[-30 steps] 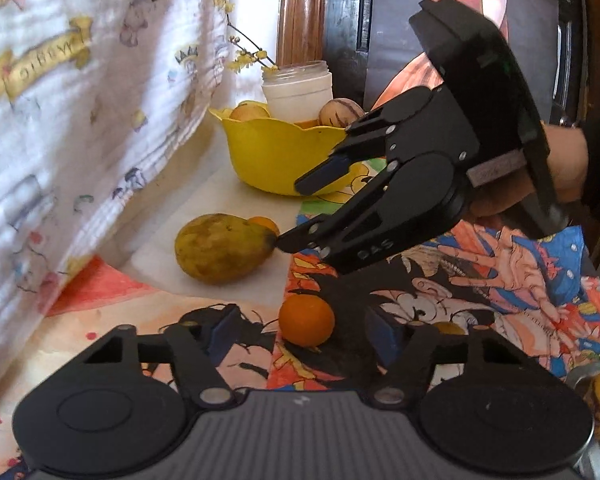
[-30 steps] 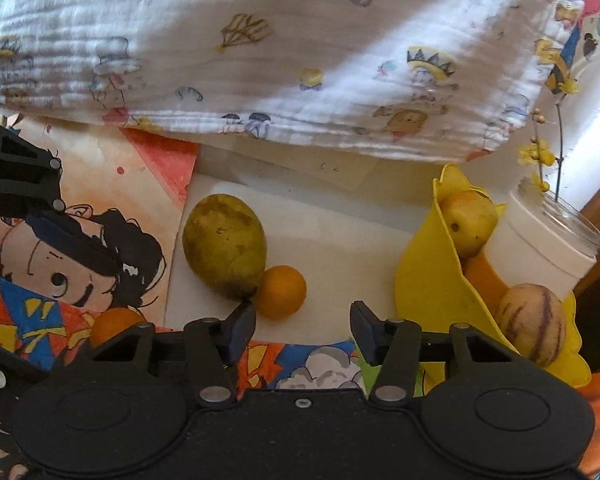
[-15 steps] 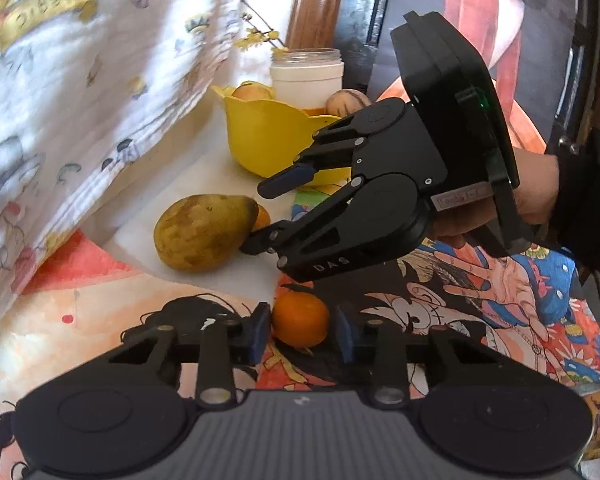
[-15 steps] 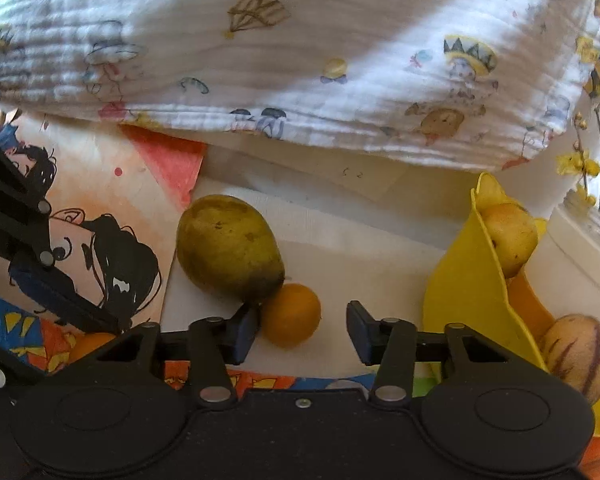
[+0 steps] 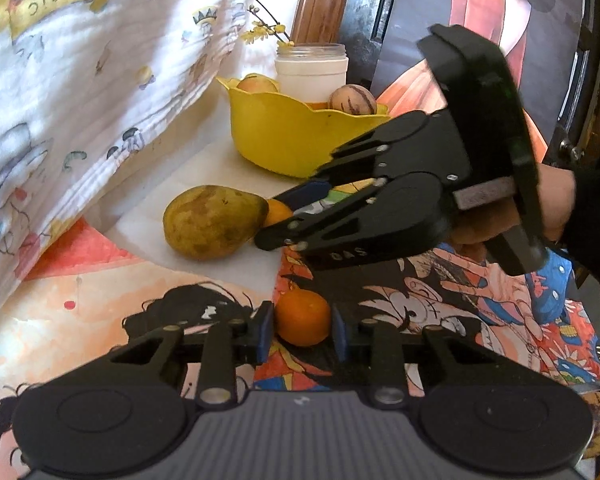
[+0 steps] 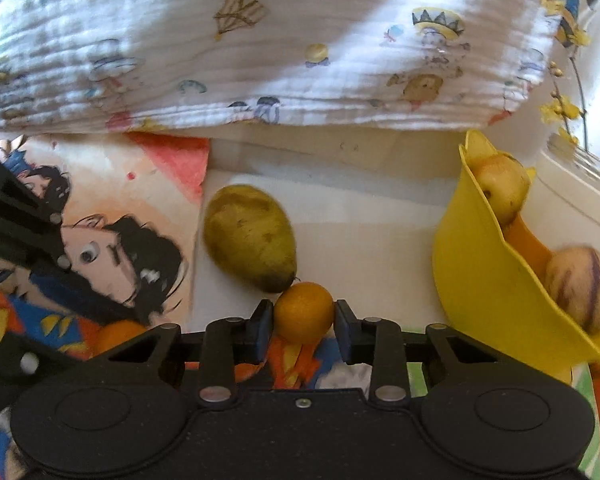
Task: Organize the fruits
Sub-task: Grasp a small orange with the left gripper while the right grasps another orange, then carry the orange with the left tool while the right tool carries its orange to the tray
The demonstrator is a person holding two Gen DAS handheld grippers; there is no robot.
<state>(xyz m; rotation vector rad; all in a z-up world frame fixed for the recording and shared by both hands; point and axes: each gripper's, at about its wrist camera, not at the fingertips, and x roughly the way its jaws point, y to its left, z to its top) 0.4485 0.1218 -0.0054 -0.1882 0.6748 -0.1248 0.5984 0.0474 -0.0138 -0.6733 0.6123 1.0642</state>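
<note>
Right wrist view is motion-blurred; the bowl (image 6: 480, 264) is cut off at the frame edge. Right gripper (image 6: 303, 318) grips a small orange (image 6: 304, 312) that touches the mango (image 6: 250, 242) on the white mat. In the left view that orange (image 5: 277, 213) is mostly hidden behind the mango (image 5: 214, 222) and right gripper (image 5: 284, 216). Left gripper (image 5: 300, 328) clasps a second orange (image 5: 302, 316) on the cartoon cloth (image 5: 440, 304); the right view shows only a sliver (image 6: 118, 334).

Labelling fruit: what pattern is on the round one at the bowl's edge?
Pale fruit with dark purple stripes; clearest in the right wrist view.
</note>
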